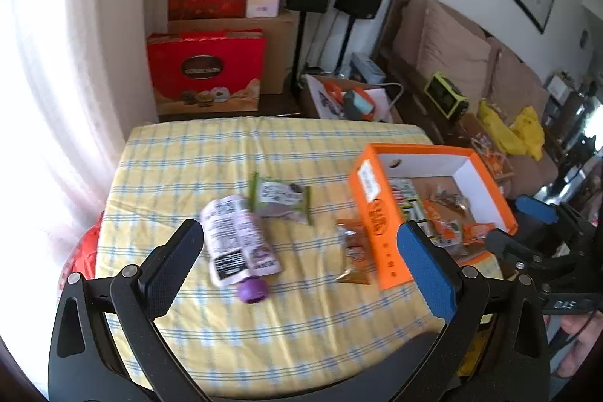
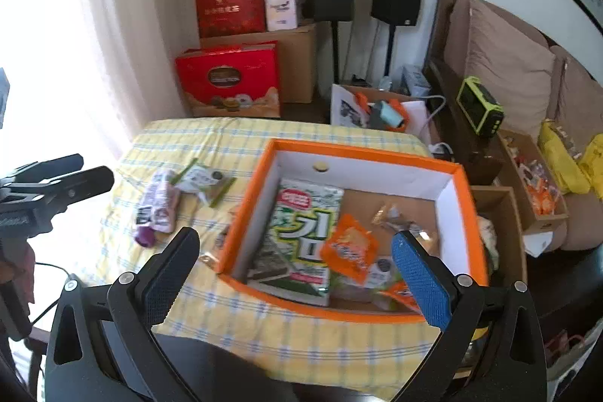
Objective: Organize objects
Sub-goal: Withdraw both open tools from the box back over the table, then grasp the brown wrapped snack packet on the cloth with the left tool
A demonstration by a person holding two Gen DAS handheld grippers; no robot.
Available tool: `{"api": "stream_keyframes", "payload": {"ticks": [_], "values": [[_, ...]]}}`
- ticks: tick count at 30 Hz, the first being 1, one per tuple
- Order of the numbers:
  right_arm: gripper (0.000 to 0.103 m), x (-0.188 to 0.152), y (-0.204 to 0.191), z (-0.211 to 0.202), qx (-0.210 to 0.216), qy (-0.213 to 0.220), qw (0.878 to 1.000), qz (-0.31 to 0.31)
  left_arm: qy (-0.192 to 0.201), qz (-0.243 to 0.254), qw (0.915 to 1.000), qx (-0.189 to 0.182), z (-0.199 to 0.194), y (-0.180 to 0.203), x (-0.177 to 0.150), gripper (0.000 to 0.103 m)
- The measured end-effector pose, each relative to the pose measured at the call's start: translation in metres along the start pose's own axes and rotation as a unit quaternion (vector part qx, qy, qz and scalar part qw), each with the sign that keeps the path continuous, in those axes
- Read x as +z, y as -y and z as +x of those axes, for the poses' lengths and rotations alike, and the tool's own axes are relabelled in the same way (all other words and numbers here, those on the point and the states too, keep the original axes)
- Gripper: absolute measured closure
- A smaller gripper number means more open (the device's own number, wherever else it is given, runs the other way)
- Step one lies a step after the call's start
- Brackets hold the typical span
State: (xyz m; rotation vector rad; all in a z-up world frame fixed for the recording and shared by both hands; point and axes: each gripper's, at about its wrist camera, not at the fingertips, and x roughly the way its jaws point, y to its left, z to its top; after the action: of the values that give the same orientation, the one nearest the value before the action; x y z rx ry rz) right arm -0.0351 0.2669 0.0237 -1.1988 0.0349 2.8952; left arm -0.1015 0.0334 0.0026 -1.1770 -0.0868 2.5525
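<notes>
While both grippers hover above the table (image 1: 264, 326), left (image 1: 301, 262) and right (image 2: 297, 266) fingers stand spread.

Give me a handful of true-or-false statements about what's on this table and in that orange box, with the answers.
1. The orange box already holds a green seaweed pack. True.
2. The pouch with the purple cap lies inside the box. False: it lies on the yellow checked tablecloth, outside the box.
3. The left gripper is clamped on a snack. False: its jaws stand open with nothing between them.
4. A brown snack packet lies on the cloth right beside the box's outer wall. True.
5. The right gripper is open above the box's near side. True.
6. The tablecloth is plain red. False: it is yellow with blue and white checks.
</notes>
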Motion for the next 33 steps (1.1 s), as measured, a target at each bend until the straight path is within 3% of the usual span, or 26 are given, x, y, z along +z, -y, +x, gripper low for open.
{"api": "stream_keyframes", "payload": {"ticks": [7, 15, 22, 26, 33], "values": [[0.000, -0.006, -0.019, 0.003, 0.021, 0.003, 1.000, -0.003, -0.023, -0.021, 0.9995, -0.005, 0.017, -0.029, -0.015, 0.000], [0.000, -0.008, -0.021, 0.004, 0.022, 0.001, 1.000, 0.004, -0.058, -0.004, 0.9976, -0.037, 0.049, -0.014, -0.034, 0.001], [0.000, -0.008, -0.013, 0.002, 0.022, 0.001, 1.000, 0.019, -0.082, 0.015, 0.9948, -0.059, 0.075, 0.006, -0.041, 0.010], [0.000, -0.009, -0.009, 0.001, 0.023, 0.004, 0.999, 0.029, -0.091, 0.030, 0.9932, -0.066, 0.086, 0.015, -0.047, 0.022], [0.000, -0.011, 0.000, 0.001, 0.025, 0.005, 0.999, 0.041, -0.107, 0.049, 0.9884, -0.095, 0.101, 0.030, -0.054, 0.025]]}}
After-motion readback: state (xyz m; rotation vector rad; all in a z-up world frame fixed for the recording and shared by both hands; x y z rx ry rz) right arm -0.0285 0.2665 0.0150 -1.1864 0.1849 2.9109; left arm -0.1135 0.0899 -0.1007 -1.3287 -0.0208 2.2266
